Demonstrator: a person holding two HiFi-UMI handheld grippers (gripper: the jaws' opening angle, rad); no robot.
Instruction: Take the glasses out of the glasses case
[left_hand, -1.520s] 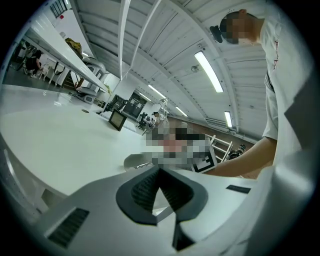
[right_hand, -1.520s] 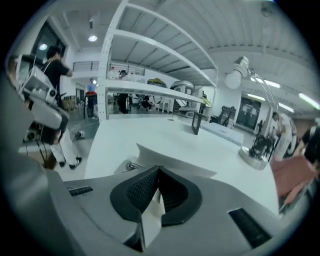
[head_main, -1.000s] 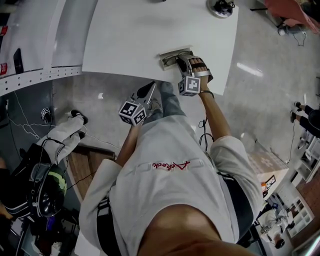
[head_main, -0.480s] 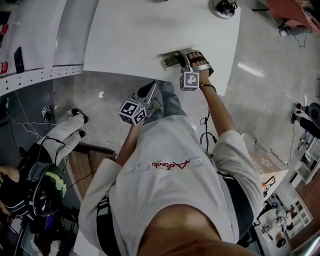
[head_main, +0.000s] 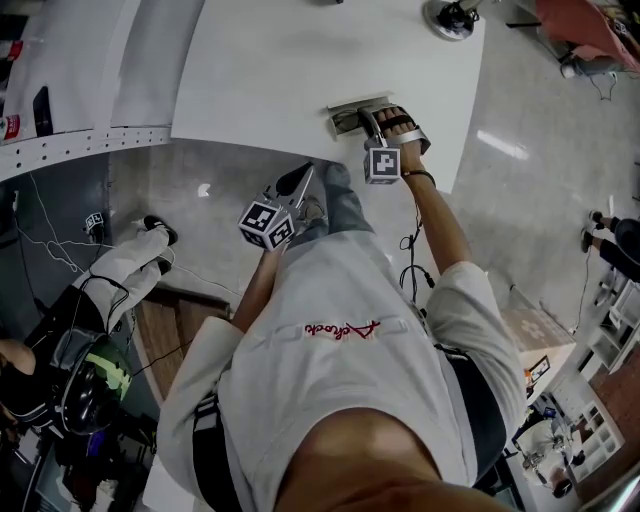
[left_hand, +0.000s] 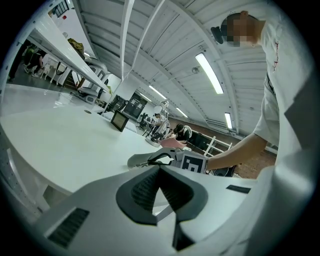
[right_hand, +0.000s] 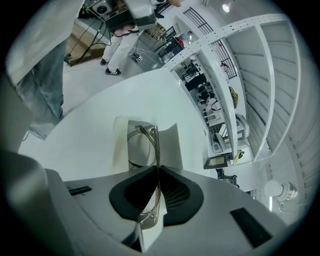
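Wire-rimmed glasses (right_hand: 156, 150) sit in the open glasses case (right_hand: 170, 142), which rests on the white table (head_main: 280, 70) near its front edge. My right gripper (right_hand: 158, 170) is at the case, its jaws closing with the glasses' frame pinched between them. My left gripper (left_hand: 159, 167) hangs well apart from the case, off the table, jaws together on nothing.
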